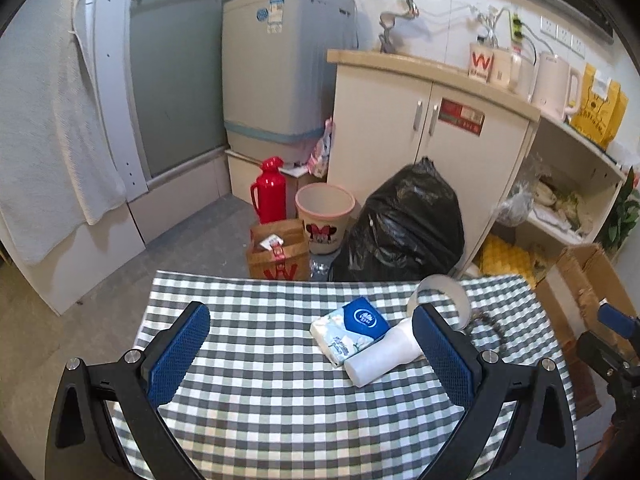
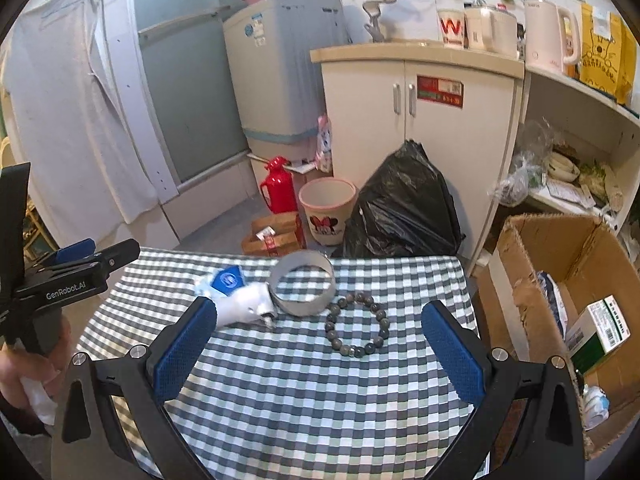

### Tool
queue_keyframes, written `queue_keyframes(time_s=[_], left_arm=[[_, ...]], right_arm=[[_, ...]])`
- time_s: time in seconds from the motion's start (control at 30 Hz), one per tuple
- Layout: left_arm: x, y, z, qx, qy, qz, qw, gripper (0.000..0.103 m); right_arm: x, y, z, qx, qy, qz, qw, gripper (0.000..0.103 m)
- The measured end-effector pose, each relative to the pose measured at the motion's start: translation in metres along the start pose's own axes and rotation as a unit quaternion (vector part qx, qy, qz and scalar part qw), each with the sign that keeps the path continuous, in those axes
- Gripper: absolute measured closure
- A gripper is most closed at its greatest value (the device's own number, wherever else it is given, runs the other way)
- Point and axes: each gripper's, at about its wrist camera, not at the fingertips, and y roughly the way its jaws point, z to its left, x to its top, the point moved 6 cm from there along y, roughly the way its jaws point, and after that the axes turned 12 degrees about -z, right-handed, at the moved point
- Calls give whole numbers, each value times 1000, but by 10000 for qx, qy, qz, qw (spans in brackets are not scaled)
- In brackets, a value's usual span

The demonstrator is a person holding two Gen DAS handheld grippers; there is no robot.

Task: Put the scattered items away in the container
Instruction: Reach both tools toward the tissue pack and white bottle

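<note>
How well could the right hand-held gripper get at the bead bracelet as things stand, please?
Probably yes: the right hand-held gripper is open and the bead bracelet lies flat on the checked cloth straight ahead, with nothing between. The tape roll sits close behind it.

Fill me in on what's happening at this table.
A person holds two grippers, the left gripper and right gripper, both open and empty above the checkered table. A tissue pack, white tube, tape roll and bead bracelet still lie on it. The cardboard box at the right already holds some items.
</note>
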Motion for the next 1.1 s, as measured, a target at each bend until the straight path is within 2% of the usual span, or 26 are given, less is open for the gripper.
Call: queue_keyframes(time_s=[0.33, 0.77, 1.0, 1.1], left_arm=[[-23, 62, -2, -158, -134, 497, 9985, 0], [-52, 105, -14, -268, 136, 1068, 9938, 0], [-63, 113, -28, -551, 328, 1310, 9893, 0], [-74, 118, -33, -856, 365, 1690, 9812, 0]], right_arm=[[-26, 47, -17, -38, 68, 471, 9989, 0], [-47, 84, -21, 3, 115, 853, 9963, 0], [-58, 95, -24, 35, 73, 1074, 9942, 0], [-62, 97, -27, 46, 134, 1124, 9936, 0]])
